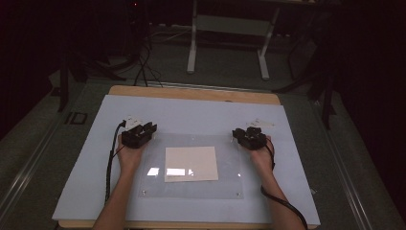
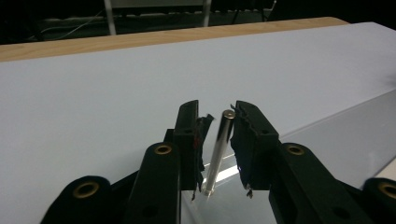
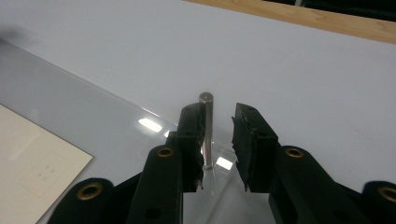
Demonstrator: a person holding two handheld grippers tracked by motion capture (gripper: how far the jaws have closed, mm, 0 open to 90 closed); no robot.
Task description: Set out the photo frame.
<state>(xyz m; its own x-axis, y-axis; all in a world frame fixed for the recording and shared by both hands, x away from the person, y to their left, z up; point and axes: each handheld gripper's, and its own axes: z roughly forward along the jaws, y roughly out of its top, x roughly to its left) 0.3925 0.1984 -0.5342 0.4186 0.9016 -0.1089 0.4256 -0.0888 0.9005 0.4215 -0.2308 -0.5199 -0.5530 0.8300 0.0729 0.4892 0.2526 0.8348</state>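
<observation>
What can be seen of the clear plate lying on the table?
The clear acrylic plate is a transparent, glossy rectangle lying flat on the pale blue table cover, mirroring overhead light. A cream paper sheet rests at its middle. Small fasteners mark its near corners. At its far corners stand upright metal pins: the left pin between the left gripper's open jaws, the right pin between the right gripper's open jaws.

1. High view: overhead from the person's side, facing forward and down across the table (image 1: pixel 191 103).
2. Gripper views: low, close, each facing a pin (image 2: pixel 219 151) (image 3: pixel 206 135) on the shared clear sheet (image 1: pixel 230 177).
</observation>
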